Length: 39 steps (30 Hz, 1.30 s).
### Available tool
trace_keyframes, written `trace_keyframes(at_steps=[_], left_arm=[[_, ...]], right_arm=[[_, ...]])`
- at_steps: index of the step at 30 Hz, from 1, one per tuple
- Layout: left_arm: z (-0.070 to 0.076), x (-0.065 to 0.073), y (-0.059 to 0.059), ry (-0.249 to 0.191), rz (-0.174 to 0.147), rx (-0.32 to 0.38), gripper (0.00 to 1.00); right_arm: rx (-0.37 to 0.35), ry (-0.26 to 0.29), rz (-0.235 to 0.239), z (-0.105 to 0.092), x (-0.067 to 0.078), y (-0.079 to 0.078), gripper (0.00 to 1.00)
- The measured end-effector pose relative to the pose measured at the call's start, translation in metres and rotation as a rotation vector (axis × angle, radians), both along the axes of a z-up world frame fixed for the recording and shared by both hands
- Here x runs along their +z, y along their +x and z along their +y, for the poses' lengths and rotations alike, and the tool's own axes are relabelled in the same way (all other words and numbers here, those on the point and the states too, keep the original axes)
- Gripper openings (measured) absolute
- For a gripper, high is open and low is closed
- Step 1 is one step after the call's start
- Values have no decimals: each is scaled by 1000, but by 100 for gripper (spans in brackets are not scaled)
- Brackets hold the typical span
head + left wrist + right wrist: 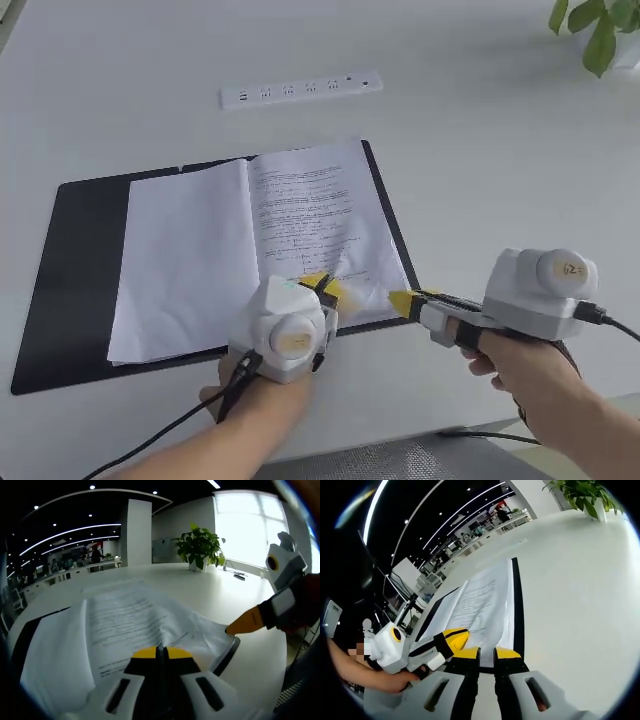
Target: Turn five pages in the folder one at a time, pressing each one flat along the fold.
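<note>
Open-plan office with ceiling lights behind, and up front a wide white counter (480, 150) carrying everything. The black folder (70, 270) lies open flat in the middle of it, spine running away from the person. On its left half there's a blank white sheet (185, 260), on its right half the printed page (310, 200), and that page bulges a little near its lower corner.

The left claw (320, 284) sits low on the printed page, near the fold, yellow tips pressed together with just a thin line between them in its own view; whether any paper is caught in there, I can't tell. The right claw (403, 300) comes in from the right, tip right at the page's lower right corner, jaws a narrow gap apart.

Beyond the folder lies a white power strip (300, 92), well apart from it, and a leafy green plant (595, 25) stands at the far right corner.
</note>
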<state>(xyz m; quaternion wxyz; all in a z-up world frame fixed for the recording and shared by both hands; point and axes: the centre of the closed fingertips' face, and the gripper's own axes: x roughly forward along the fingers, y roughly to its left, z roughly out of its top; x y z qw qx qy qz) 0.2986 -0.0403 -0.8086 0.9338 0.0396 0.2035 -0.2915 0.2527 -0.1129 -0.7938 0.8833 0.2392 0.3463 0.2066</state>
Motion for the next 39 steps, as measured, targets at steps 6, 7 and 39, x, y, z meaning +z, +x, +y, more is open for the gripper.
trace_keyframes(at_steps=[6, 7, 39], left_arm=[[0, 0, 0, 2, 0, -2, 2], [0, 0, 0, 1, 0, -1, 2], [40, 47, -17, -13, 31, -24, 10]], right_arm=[[-13, -6, 3, -3, -1, 0, 0], [-16, -10, 0, -3, -1, 0, 0], [-31, 125, -101, 21, 52, -3, 0]])
